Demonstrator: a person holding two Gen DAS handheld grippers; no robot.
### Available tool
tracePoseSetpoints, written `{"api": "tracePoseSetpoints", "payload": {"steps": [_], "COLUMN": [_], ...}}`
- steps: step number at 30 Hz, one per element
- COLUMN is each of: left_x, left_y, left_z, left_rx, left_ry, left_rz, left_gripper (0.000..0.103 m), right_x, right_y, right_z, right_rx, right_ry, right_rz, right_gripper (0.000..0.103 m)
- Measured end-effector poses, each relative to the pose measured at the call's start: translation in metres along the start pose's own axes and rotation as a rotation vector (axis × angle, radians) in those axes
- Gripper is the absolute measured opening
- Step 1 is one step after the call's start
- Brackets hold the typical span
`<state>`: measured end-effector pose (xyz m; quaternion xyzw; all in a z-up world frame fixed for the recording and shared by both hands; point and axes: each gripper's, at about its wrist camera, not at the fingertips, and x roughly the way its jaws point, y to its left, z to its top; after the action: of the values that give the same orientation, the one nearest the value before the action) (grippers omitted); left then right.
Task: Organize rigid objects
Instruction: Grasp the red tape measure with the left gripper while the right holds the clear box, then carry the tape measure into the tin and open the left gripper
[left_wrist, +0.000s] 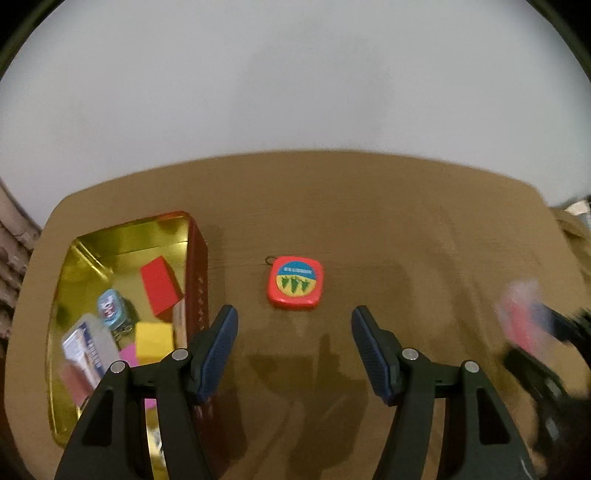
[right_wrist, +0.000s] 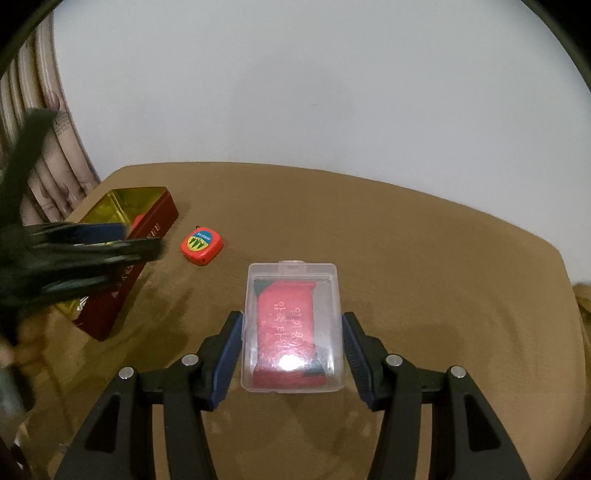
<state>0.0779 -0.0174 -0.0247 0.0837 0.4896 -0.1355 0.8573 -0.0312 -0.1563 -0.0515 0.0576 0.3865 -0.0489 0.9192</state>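
— Grippers first. What's nearest the lenses?

— Right gripper (right_wrist: 292, 350): both blue pads pressed against the long sides of a clear plastic case (right_wrist: 293, 328), jaws closed on it. Red insert with pale lettering shows through the lid. Case looks lifted off the brown tabletop (right_wrist: 424, 258), a faint shadow beneath, though I can't be sure of the gap.

— And the left?

— Left gripper (left_wrist: 293, 350): jaws standing apart, nothing between the pads. Bare tabletop under them. In the right wrist view it shows as a dark blur over the tin.

— Next thing out?

— Red tape measure (left_wrist: 294, 282), flat on the tabletop just beyond the left gripper's fingertips, centred between them, touching neither. Round blue-and-yellow label faces up, small metal ring at its far left corner. It lies just to the right of the tin, apart from it.

— The tin?

— Red tin (left_wrist: 197, 266), gold inside, lid off, set toward the left edge of the tabletop, long side running away from the camera. Inside: a red block (left_wrist: 160, 286) leaning against the right wall, a yellow block (left_wrist: 153, 341), a pink piece (left_wrist: 128, 353) touching it, a small pale-blue item (left_wrist: 109, 312), a clear case (left_wrist: 88, 349) near the left wall. Contents partly blurred.

— Beyond?

— Far edge of the tabletop, then a plain white wall (left_wrist: 295, 92). Curtain folds (right_wrist: 48, 155) off the far left corner.
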Motion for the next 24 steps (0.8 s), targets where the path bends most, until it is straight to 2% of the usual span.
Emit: {"api": "tracePoseSetpoints", "payload": {"steps": [3,6,10,15,17,19,24], "left_x": [0.030,0.049,0.063,0.076,0.075,0.074,0.066], "left_y": [0.000,0.006,0.013,0.004,0.002,0.003,0.000], "left_z": [0.007,0.015,0.024,0.020,0.018,0.018,0.011], "left_rx": [-0.015,-0.059,-0.072,-0.020,-0.009,-0.010,-0.006], "left_ry": [0.065,0.093,0.090,0.107,0.082,0.072,0.078], "left_rz": [-0.010,-0.026,-0.035,-0.025,-0.022,-0.017,0.013], "left_gripper": [0.060,0.059,0.058,0.056,0.053,0.044,0.043], "right_x": [-0.008,-0.008,-0.007,-0.011,-0.014,-0.016,-0.028], "right_y": [-0.005,-0.006,-0.004,-0.003,-0.003,-0.005,-0.013], "right_z": [-0.007,-0.012,-0.011,-0.007,-0.008,-0.009,-0.012], "right_rx": [0.012,0.014,0.026,0.028,0.025,0.025,0.030], "right_ry": [-0.004,0.009,0.009,0.000,-0.001,-0.001,0.004], "right_rz": [0.002,0.005,0.009,0.010,0.012,0.018,0.020], "right_gripper": [0.055,0.055,0.055,0.055,0.055,0.055,0.055]}}
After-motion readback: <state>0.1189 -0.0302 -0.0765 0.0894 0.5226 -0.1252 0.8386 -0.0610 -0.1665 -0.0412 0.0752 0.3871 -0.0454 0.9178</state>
